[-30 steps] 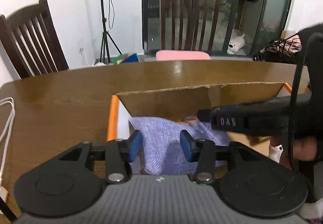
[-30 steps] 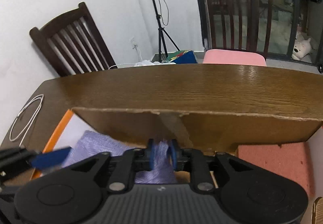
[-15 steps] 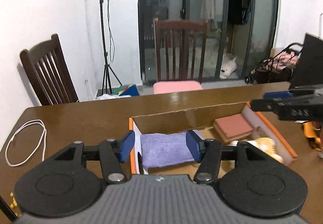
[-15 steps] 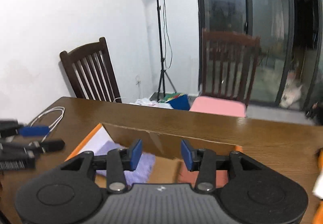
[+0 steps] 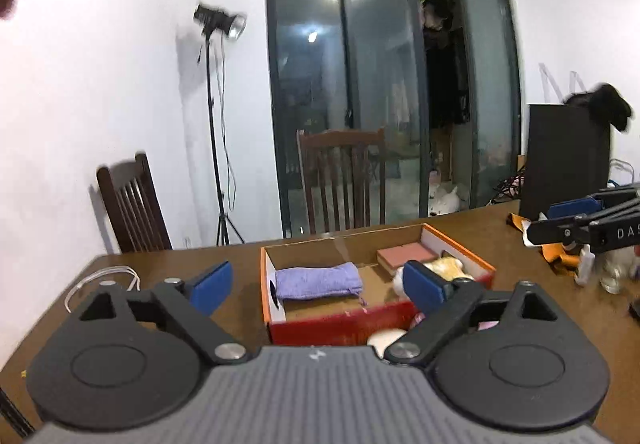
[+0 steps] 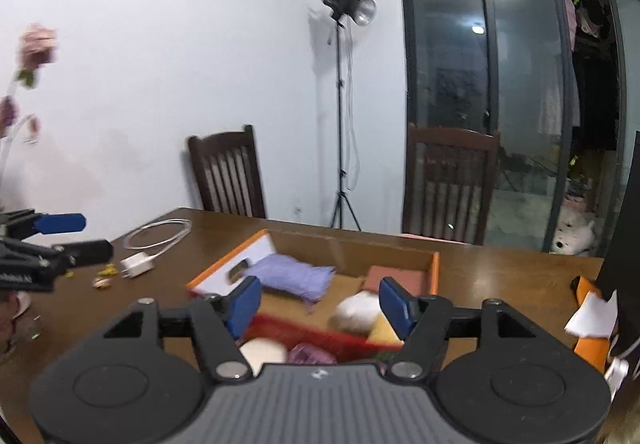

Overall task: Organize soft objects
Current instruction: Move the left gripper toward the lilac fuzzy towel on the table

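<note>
A folded purple towel, soft and nubby, lies in the left part of the cardboard box on the wooden tabletop, its long axis running across the box. Both the left hand-held gripper and right hand-held gripper have just been opening and now stand released, holding nothing.
</note>
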Tool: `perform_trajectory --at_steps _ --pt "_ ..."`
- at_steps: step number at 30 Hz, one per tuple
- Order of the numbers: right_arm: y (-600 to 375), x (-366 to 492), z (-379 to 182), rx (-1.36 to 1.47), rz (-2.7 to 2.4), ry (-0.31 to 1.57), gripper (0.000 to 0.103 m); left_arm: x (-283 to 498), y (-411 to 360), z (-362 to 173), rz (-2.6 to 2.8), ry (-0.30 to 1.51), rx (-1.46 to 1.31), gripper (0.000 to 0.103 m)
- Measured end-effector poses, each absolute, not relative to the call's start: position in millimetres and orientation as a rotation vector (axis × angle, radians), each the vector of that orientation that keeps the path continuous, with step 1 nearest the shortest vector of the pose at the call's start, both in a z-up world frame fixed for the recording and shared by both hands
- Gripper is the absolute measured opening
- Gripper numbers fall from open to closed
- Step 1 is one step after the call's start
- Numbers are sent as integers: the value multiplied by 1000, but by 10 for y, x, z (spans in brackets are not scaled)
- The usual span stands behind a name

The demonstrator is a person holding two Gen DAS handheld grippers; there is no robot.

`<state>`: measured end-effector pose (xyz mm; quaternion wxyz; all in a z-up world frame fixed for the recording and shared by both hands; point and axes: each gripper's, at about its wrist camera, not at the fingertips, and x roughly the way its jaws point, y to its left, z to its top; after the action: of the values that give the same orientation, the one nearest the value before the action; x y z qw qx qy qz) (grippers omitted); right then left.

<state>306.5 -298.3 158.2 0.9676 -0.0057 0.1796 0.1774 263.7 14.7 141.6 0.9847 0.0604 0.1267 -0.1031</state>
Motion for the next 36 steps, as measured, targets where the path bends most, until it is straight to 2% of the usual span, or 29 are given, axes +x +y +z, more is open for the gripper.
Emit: perform_trajectory --at_steps 4,8,13,16,31,32,34,36 --pt "-2931 2545 1310 -2 380 346 66 2153 154 1195 -226 248 59 98" --pt "-2837 2091 967 -43 317 327 76 1842 167 960 -230 270 4 98" --pt "-2828 1636 539 -13 243 331 77 1531 127 719 -213 248 5 100" --pt "-2803 1447 341 -20 241 332 83 1558 131 618 -240 285 -12 101" --pt "-2869 1968 155 99 239 431 81 2140 -290 406 -421 405 -38 101" --pt "-2921 2049 166 114 232 432 81 2222 -364 416 -437 420 -35 99" --pt "-3028 2218 185 135 222 433 79 2442 -488 428 -481 476 -53 85" --pt "-3138 2415 196 157 218 441 72 2662 -600 407 -525 532 -95 66"
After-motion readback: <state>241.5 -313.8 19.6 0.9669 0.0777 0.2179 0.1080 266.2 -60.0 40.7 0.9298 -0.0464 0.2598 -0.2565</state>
